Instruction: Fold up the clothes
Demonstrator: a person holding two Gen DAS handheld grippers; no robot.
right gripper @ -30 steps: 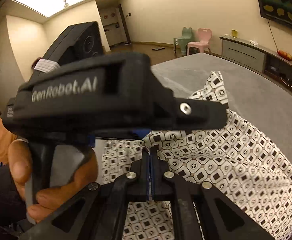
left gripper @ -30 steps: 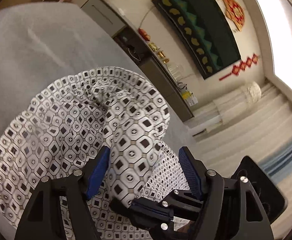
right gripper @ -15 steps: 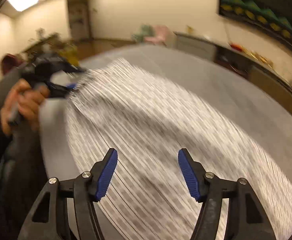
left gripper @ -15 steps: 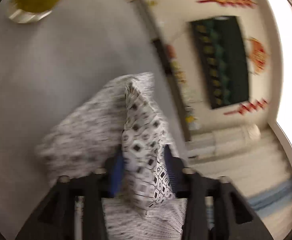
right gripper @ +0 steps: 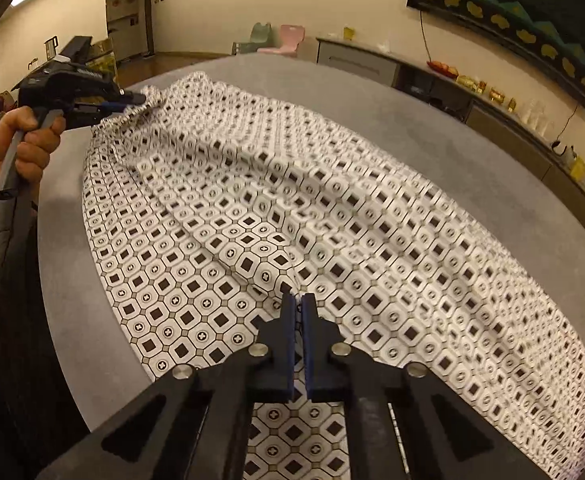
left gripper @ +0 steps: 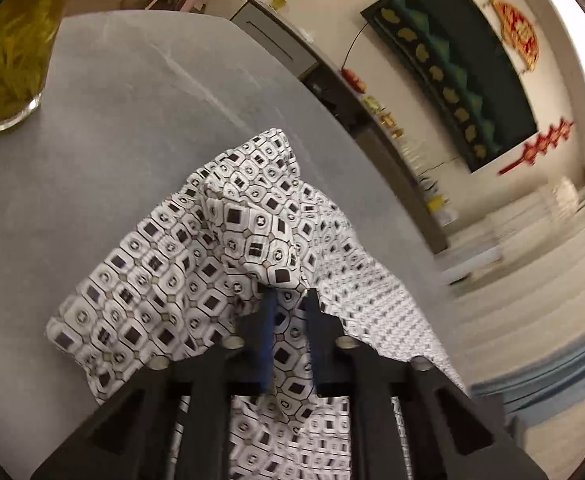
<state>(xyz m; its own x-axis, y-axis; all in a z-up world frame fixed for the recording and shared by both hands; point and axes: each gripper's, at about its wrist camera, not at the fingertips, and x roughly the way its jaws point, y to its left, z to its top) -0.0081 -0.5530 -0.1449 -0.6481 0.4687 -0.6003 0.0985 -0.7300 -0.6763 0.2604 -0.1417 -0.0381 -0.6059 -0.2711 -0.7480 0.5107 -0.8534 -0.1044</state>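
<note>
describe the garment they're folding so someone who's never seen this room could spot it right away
Start at the big grey table that fills the room's middle. The patterned cloth is spread across it, pinched by the left gripper and the right gripper. It is white with small dark squares and ringed octagons, the only fabric there.

A round grey table (right gripper: 432, 128) carries a patterned cloth (right gripper: 292, 208).

Garment (right gripper: 276, 216): thin woven cloth, matt, printed, soft creases ahead of right claw (right gripper: 297, 308). Worktop (left gripper: 92, 128) beneath: grey, matt, finely grained. Claw bodies: matt black plastic, blue ribbed pads (right gripper: 288, 320), bright metal screws.
</note>
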